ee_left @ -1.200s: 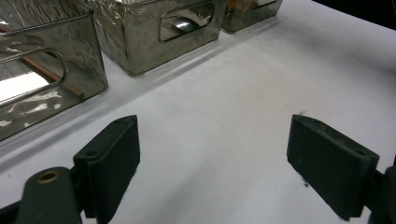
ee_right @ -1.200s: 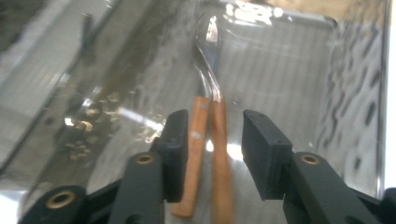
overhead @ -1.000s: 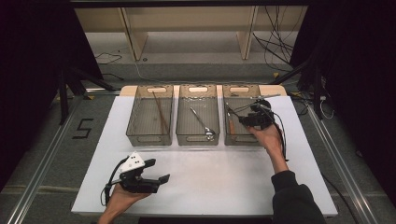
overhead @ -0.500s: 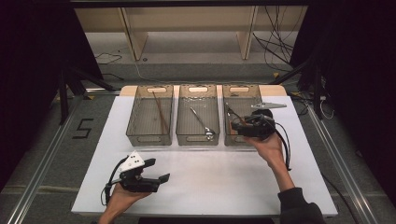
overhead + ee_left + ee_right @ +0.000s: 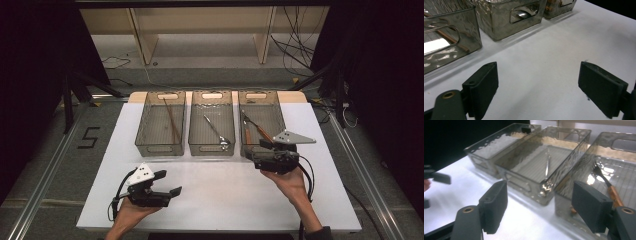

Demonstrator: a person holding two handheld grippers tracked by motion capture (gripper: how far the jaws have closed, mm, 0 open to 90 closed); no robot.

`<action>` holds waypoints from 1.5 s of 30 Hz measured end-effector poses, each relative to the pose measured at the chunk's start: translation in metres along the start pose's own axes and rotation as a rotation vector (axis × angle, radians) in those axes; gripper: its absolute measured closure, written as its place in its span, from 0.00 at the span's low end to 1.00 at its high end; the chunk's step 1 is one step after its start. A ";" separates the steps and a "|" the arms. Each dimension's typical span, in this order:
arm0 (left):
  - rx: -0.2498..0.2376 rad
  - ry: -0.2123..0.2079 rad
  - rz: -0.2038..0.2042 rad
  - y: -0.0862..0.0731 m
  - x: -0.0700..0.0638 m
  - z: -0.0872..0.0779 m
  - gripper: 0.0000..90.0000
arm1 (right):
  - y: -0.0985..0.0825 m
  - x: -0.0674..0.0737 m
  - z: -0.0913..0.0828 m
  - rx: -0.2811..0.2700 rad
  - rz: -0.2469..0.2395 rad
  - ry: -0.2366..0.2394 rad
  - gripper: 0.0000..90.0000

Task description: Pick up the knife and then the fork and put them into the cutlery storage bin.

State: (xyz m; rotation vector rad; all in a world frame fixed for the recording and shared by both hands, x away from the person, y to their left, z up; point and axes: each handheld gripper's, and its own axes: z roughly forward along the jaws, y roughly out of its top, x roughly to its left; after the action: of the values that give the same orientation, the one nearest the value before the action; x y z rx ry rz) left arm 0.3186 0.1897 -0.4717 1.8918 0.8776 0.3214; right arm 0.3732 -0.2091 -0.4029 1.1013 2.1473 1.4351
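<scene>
My right gripper point(image 5: 256, 151) hangs released by the near end of the right bin point(image 5: 280, 116), its jaws having just been opening with nothing between them; the fork point(image 5: 607, 185) lies inside that bin, its wooden handle partly hidden behind my jaw and the rippled wall. My left gripper point(image 5: 169, 183) rests released and empty on the white table point(image 5: 225, 195), and the bins' contents blur in its view.

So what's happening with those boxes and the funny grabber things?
A person holds tongs in each hand at a white table with three clear bins. The right tongs have just been opening and hold nothing, beside the right bin, where wooden-handled forks lie. The left tongs wait open over the table. The middle bin holds a metal utensil, the left bin thin sticks.
</scene>
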 end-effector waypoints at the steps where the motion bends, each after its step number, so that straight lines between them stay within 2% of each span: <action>1: 0.004 -0.002 0.000 0.000 0.000 0.000 0.18 | -0.004 0.002 -0.002 -0.007 0.002 0.010 0.32; 6: 0.001 -0.010 -0.006 -0.002 0.000 0.000 0.18 | -0.020 0.009 -0.012 -0.034 -0.028 0.027 0.30; 11: -0.003 -0.018 -0.011 -0.002 0.000 0.000 0.18 | -0.035 0.014 -0.020 -0.054 -0.034 0.051 0.28; 14: -0.007 -0.019 -0.013 -0.003 -0.001 0.000 0.18 | -0.047 0.016 -0.025 -0.069 -0.015 0.073 0.27; 19: -0.010 -0.021 -0.011 -0.004 -0.001 -0.001 0.18 | -0.065 0.018 -0.032 -0.071 -0.008 0.079 0.26; 27: -0.021 -0.029 -0.014 -0.004 -0.001 -0.003 0.18 | -0.083 0.019 -0.045 -0.102 0.000 0.075 0.26; 31: -0.029 -0.030 -0.015 -0.004 -0.001 -0.003 0.18 | -0.088 0.019 -0.046 -0.105 -0.003 0.063 0.26; 45: -0.038 -0.035 -0.007 -0.006 -0.001 -0.003 0.18 | -0.088 0.017 -0.046 -0.118 -0.001 0.043 0.25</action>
State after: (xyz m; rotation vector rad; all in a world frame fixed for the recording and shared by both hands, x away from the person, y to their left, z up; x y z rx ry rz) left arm 0.3134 0.1929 -0.4750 1.8539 0.8489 0.2981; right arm 0.2962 -0.2427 -0.4589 1.0356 2.0614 1.5771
